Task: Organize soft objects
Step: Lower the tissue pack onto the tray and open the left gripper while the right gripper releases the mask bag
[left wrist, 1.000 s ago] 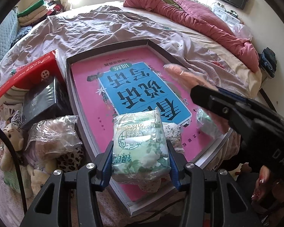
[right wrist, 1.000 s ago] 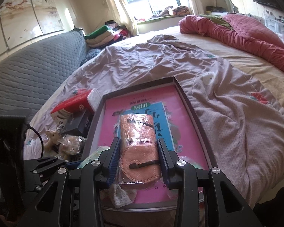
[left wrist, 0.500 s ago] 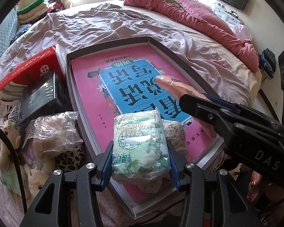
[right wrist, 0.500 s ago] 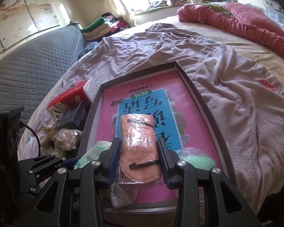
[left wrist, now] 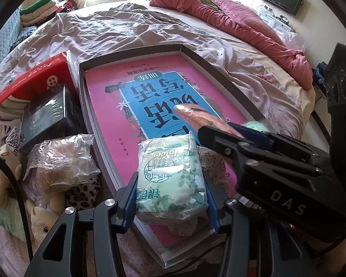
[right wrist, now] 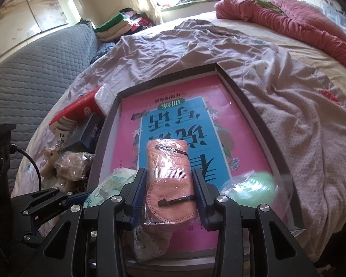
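Observation:
My left gripper (left wrist: 170, 191) is shut on a green-and-white pack of soft towels (left wrist: 169, 175), held over the near end of a shallow grey tray (left wrist: 85, 106) with a pink and blue printed bottom. My right gripper (right wrist: 169, 194) is shut on an orange cloth in clear plastic (right wrist: 169, 173), also over the tray's (right wrist: 256, 113) near end. The right gripper shows in the left wrist view (left wrist: 221, 127), just right of the towel pack. A speckled cloth (right wrist: 150, 237) and a bagged green soft item (right wrist: 253, 187) lie in the tray.
Left of the tray on the bed lie a red box (left wrist: 27, 83), a black box (left wrist: 46, 117), a bagged soft item (left wrist: 62, 161), a leopard-print piece (left wrist: 80, 194) and plush toys (left wrist: 2, 180). A pink quilt (left wrist: 242, 23) is bunched at the far right.
Both grippers have moved a little forward over the tray's near end with their items. The right gripper now sits closer beside the towel pack.

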Tool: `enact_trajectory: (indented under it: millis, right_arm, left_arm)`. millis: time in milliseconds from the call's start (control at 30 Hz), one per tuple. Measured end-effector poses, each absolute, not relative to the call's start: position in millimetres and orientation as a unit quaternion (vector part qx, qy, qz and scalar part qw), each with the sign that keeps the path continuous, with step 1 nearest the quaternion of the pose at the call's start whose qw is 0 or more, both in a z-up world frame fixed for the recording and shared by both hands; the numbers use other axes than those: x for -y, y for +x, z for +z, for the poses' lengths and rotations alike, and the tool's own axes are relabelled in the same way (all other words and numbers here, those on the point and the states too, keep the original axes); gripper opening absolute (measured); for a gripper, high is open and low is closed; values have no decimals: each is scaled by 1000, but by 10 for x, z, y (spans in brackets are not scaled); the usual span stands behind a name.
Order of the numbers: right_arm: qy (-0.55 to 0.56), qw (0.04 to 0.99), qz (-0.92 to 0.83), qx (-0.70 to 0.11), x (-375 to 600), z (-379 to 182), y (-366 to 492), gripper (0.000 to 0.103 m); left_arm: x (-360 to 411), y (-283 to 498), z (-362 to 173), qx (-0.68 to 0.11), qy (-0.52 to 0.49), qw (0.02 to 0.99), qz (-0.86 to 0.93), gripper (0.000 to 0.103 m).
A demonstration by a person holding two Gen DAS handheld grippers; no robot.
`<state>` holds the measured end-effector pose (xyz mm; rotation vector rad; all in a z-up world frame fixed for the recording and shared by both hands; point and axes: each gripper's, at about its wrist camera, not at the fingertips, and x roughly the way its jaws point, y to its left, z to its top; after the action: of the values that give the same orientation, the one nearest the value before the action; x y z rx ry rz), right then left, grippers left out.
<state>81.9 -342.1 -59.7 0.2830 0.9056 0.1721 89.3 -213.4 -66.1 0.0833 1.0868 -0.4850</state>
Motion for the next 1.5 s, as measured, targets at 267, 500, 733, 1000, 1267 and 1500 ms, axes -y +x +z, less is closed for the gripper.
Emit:
enact_trajectory:
  millis: [267,500,733,1000,1267,1500]
  right_arm:
    - [140,884,84,-439,3378,-621,833,42]
    - [155,884,95,-430,3386,-583,816,52]
    - [157,891,103,-413,3388,-449,747,55]
    - [166,899,86,-395,3558,-294,651,59]
    - [169,902,69,-390,3664,-259,578,60]
    - [167,904,66,-388,3682,-215,520,60]
  left_arm:
    - [2094,902,-677,-514,30,827,-226,50]
    - [2082,906,-672,-513,28,828,-225,50]
    - [2079,911,-663,-513,27,828,-223,51]
    - [2108,908,-653,-512,34,829,-220,51]
    - [2137,885,-604,-505,47,835,-215,53]
    - [2117,843,-516,-495,50,842,-209,59]
